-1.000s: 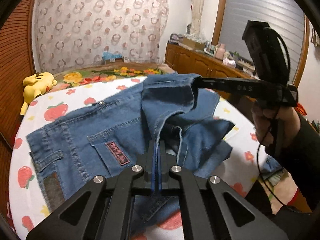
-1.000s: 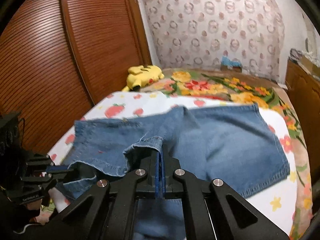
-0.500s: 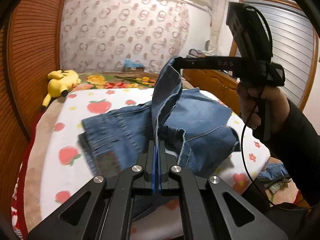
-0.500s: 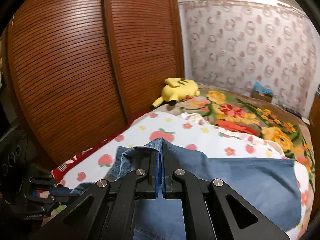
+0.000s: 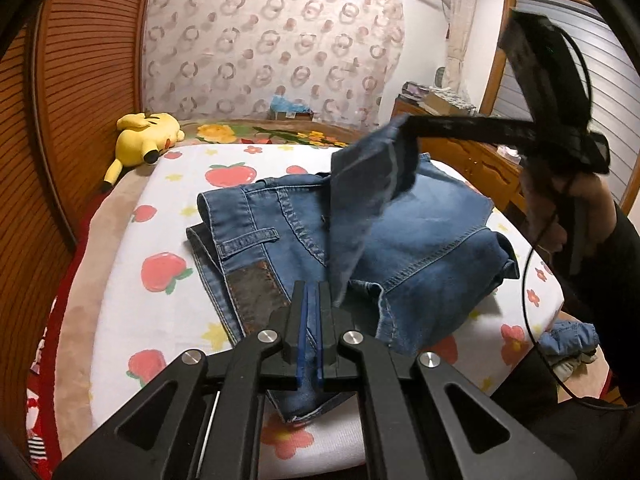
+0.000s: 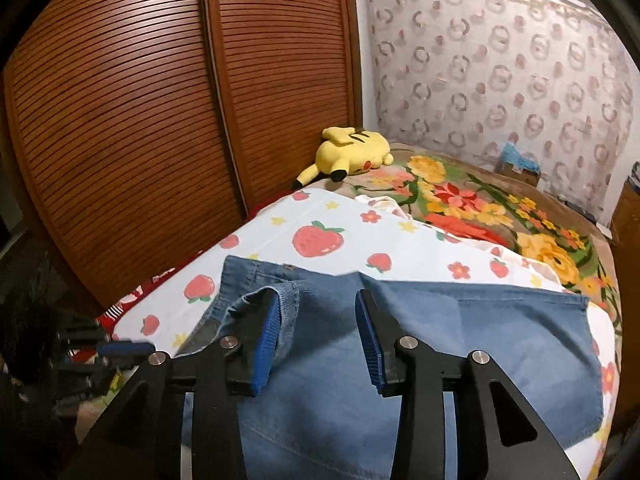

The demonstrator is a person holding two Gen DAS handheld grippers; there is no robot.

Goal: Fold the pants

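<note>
Blue jeans lie partly folded on a strawberry-print sheet. My left gripper hovers low over their near edge. Its jaws are opening and stand a sliver apart, with nothing between the pads. A lifted denim flap runs from beside its right finger up to my right gripper, which a hand holds at the upper right. In the right wrist view the right gripper is opening, its jaws wide apart over the jeans. A curled hem rests against its left pad only.
A yellow plush toy lies at the bed's far corner by the slatted wooden doors. A floral blanket covers the far end. A wooden dresser stands to the right, and a heap of clothes lies beyond the bed's near right corner.
Both grippers carried the denim flap across the jeans. The right jaws have sprung apart, and the left pads have parted slightly with the cloth now beside them.
</note>
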